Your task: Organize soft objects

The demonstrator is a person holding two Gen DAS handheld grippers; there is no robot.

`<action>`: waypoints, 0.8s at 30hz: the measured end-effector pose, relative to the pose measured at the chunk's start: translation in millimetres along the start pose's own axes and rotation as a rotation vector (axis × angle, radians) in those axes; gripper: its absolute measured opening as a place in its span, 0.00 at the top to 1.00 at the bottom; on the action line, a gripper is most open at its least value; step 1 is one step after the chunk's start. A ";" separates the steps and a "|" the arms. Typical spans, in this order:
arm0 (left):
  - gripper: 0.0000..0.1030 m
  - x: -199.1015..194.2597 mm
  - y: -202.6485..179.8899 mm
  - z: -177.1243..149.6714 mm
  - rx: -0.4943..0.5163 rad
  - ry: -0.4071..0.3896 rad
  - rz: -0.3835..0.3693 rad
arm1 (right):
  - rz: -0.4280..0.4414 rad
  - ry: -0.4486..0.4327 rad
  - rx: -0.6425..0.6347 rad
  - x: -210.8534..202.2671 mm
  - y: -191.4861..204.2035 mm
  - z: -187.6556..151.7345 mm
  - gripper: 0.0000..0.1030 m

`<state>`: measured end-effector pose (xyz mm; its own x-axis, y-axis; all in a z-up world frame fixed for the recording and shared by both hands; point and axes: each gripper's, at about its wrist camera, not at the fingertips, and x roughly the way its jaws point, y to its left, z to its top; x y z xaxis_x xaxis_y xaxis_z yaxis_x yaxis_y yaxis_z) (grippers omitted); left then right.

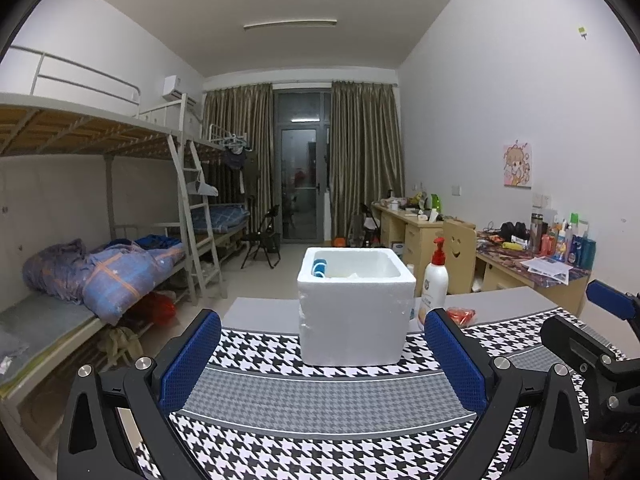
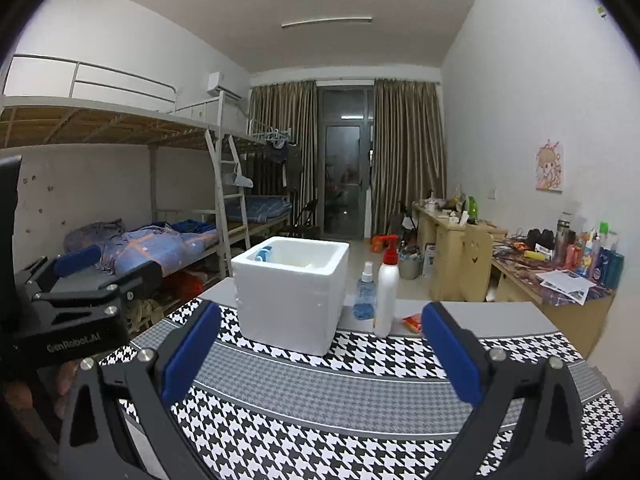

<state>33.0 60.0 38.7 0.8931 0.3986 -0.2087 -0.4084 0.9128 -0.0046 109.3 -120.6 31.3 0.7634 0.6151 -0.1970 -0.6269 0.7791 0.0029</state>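
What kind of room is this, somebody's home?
Most likely a shared student dormitory: white metal bunk beds with rumpled blue bedding line one wall, pale wooden desks cluttered with bottles line the other, and brown curtains frame a balcony door.

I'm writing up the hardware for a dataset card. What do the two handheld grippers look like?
Both match: the left gripper and right gripper have black angular frames with silver bolts, and each finger carries a blue textured pad. The left gripper's body reads "GenRobot.AI" in pale lettering, seen from the right wrist view. No cables or sleeves visible.
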 end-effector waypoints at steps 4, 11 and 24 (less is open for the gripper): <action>0.01 -0.3 -0.2 -6.4 0.000 -0.010 -0.009 | -0.016 -0.019 0.024 0.6 -6.2 -7.1 0.01; 0.01 -0.1 -6.2 -18.2 0.007 -0.023 -0.017 | -0.052 -0.023 0.060 1.4 -16.6 -22.3 0.01; 0.01 1.1 -13.4 -32.0 0.016 -0.019 -0.021 | -0.076 0.008 0.078 1.6 -22.5 -31.6 0.01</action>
<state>33.5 45.4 7.2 0.9047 0.3812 -0.1901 -0.3870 0.9221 0.0074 119.7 -141.0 0.0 0.8070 0.5531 -0.2070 -0.5530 0.8307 0.0640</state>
